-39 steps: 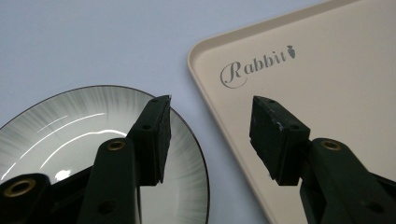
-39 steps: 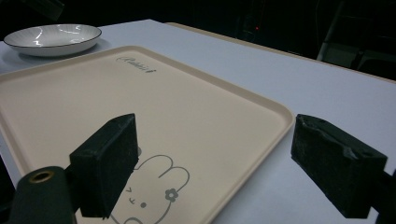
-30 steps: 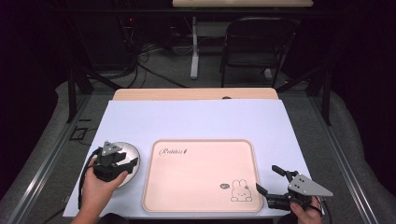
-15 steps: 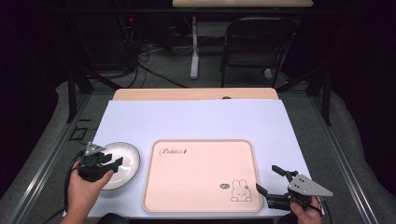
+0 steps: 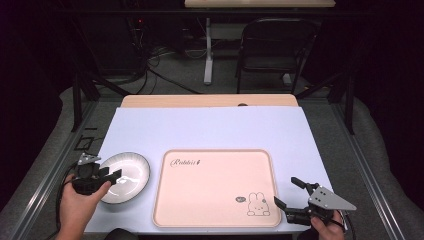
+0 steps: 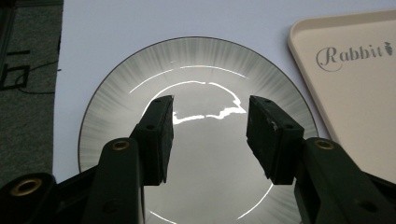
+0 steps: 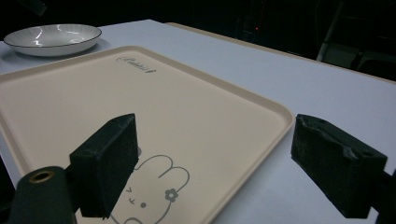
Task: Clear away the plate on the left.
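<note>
Landmark: pink tray [image 5: 216,186], rounded corners, raised rim, flat on the white sheet covering the desk [image 5: 210,127].
Tray markings: script word "Rabbit" at the far-left corner; a line-drawn rabbit with a small flower at the near-right corner.
Plate [image 5: 122,177]: round, shallow, white and glossy, with fine grey lines radiating across the rim band and a thin dark edge line. Light glare streaks cross its centre.
Plate position: on the white sheet, just beside the tray's left edge, apart from it, upright and level.
Left gripper [image 5: 112,176]: held by the left hand [image 5: 77,202], left of the tray, over the plate's left part.
Left fingers [image 6: 158,135]: spread apart with nothing between them; in the left gripper view the plate's centre shows through the gap. Contact with the plate cannot be told.
Right gripper [image 5: 288,194]: held low at the tray's near-right corner, pointing left toward the tray.
Right fingers [image 7: 105,163]: wide apart, empty; the tray's rabbit corner lies between and beyond them in the right gripper view.
Plate in right gripper view [image 7: 52,38]: beyond the tray's far corner.
</note>
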`<action>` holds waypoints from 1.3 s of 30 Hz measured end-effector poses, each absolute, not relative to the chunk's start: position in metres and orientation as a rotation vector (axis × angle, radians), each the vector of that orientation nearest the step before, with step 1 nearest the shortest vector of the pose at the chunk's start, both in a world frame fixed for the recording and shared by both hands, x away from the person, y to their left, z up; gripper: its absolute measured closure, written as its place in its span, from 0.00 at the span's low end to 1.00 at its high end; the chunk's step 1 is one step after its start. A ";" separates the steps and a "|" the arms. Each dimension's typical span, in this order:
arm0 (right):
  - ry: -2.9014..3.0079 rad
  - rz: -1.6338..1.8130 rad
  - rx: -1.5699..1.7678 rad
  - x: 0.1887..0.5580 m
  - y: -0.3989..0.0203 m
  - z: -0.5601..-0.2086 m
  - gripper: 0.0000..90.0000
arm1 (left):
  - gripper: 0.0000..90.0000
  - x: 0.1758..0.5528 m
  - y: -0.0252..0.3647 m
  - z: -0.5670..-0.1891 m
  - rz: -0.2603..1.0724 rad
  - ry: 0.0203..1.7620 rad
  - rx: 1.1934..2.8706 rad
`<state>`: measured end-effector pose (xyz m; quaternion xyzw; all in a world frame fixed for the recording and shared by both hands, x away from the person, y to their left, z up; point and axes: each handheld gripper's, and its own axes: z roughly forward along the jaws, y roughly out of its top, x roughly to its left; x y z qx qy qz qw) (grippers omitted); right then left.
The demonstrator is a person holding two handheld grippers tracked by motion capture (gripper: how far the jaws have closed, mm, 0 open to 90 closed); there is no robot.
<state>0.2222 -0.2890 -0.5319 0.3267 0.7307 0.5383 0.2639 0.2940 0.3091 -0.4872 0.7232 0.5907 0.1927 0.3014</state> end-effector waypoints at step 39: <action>1.976 1.455 0.883 0.222 -0.289 -0.532 0.16 | 0.60 0.315 0.358 -0.500 0.367 1.844 1.875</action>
